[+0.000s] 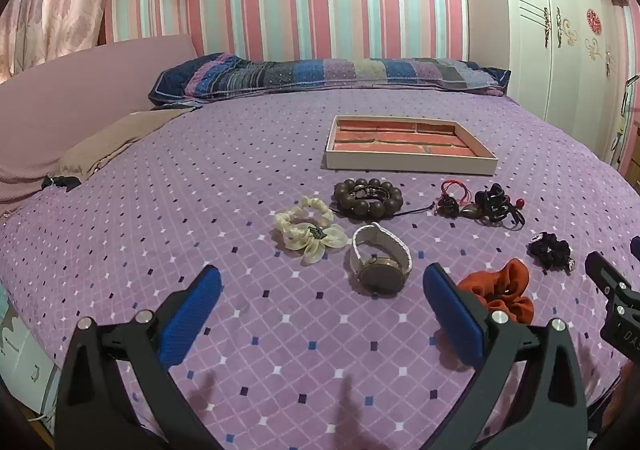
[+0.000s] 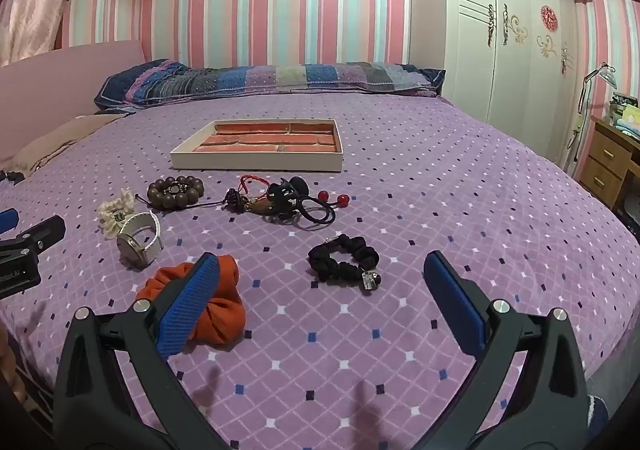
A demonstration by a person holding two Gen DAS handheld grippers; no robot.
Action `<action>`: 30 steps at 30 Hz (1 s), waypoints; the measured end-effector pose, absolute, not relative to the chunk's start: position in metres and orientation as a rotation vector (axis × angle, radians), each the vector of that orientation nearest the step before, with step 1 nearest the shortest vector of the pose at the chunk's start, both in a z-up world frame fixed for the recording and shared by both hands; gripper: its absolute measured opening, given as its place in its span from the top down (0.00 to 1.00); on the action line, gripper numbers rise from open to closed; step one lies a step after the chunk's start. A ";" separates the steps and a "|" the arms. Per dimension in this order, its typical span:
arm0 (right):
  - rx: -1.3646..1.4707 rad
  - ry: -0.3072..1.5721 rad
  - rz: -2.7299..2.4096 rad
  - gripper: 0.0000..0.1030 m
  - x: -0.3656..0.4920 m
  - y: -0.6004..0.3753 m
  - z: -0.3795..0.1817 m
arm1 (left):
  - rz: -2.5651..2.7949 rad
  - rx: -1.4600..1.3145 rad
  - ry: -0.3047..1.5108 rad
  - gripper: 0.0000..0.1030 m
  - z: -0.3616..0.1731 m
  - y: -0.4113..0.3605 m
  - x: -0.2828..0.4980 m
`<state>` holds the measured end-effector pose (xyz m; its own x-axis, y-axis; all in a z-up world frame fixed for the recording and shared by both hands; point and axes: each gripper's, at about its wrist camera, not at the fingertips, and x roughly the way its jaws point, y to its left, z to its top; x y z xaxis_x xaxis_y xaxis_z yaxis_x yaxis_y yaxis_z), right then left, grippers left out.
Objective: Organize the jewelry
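A shallow white tray [image 1: 408,164] [image 2: 256,164] with a brick-pattern floor lies on the purple bedspread. In front of it lie a brown bead bracelet [image 1: 368,197] [image 2: 175,191], a cream scrunchie [image 1: 310,236] [image 2: 111,212], a white-strap watch [image 1: 380,262] [image 2: 138,241], a tangle of dark cords and hair ties with red beads [image 1: 480,206] [image 2: 284,198], a black scrunchie [image 1: 551,250] [image 2: 346,258] and an orange scrunchie [image 1: 502,286] [image 2: 218,306]. My left gripper [image 1: 322,286] is open and empty, just short of the watch. My right gripper [image 2: 320,270] is open and empty, between the orange and black scrunchies.
A long patchwork pillow [image 1: 328,76] lies at the head of the bed against the striped wall. A beige cloth [image 1: 112,138] lies at the left. A white wardrobe [image 2: 516,30] and a wooden drawer unit [image 2: 608,166] stand at the right.
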<state>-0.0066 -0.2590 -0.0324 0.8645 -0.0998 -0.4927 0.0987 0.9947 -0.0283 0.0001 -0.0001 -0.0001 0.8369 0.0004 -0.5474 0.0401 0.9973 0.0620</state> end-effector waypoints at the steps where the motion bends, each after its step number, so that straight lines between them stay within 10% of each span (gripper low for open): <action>1: -0.002 0.513 -0.104 0.04 -0.007 -0.259 -0.032 | -0.022 0.069 0.576 0.04 0.000 0.000 0.000; 30: -0.002 0.520 -0.111 0.04 -0.005 -0.261 -0.032 | -0.019 0.077 0.575 0.04 0.000 -0.001 0.000</action>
<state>-0.0055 -0.2607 -0.0325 0.8621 -0.1060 -0.4955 0.1050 0.9940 -0.0299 -0.0001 -0.0008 -0.0001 0.8390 0.0031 -0.5441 0.0398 0.9970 0.0671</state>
